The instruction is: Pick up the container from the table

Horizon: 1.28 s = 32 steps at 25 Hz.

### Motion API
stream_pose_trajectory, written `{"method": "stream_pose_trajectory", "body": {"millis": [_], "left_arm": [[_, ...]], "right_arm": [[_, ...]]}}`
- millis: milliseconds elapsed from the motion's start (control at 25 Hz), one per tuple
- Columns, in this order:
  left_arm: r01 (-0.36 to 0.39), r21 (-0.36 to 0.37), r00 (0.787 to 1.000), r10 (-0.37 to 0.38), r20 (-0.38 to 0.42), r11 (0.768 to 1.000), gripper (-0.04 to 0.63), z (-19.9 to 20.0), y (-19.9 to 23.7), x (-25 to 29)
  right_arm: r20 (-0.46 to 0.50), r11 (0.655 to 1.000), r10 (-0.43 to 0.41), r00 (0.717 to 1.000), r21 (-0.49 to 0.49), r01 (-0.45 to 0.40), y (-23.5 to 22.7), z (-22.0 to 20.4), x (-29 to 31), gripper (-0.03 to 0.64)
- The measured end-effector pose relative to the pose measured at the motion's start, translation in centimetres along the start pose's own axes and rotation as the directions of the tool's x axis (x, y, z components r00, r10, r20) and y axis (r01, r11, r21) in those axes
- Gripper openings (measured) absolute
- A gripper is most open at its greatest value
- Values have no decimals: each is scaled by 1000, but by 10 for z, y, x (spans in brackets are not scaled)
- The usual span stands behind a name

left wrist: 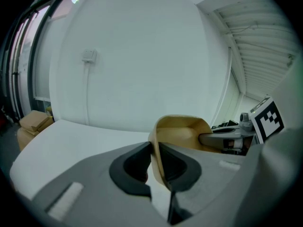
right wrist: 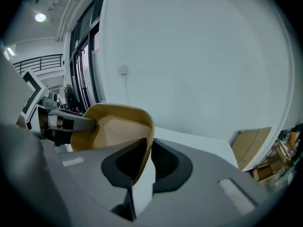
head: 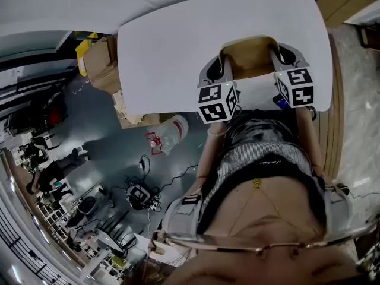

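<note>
A tan, open-topped container is over the near edge of the white table, between my two grippers. My left gripper is shut on its left wall; in the left gripper view the thin tan wall runs between the dark pads of that gripper. My right gripper is shut on the right wall, and the right gripper view shows the container's rim pinched in that gripper. Whether the container's base touches the table I cannot tell.
Cardboard boxes stand on the floor off the table's left edge, and a flat cardboard sheet lies beyond its right end. A plastic bag and cables lie on the floor below. A white wall rises behind the table.
</note>
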<state>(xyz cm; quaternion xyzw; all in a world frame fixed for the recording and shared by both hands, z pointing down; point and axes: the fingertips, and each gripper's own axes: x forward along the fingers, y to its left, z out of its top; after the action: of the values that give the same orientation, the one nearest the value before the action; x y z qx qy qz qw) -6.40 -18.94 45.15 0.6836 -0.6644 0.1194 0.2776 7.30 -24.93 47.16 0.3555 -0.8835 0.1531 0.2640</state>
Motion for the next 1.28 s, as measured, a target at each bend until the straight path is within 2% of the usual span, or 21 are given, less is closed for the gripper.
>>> {"method": "stream_pose_trajectory", "body": {"millis": [1280], "left_arm": [[66,30,998,-66,-7,997,29,-7,2,-14]], "right_arm": [[11,998,-52,999,31,52,15,-10,-15,58]]}}
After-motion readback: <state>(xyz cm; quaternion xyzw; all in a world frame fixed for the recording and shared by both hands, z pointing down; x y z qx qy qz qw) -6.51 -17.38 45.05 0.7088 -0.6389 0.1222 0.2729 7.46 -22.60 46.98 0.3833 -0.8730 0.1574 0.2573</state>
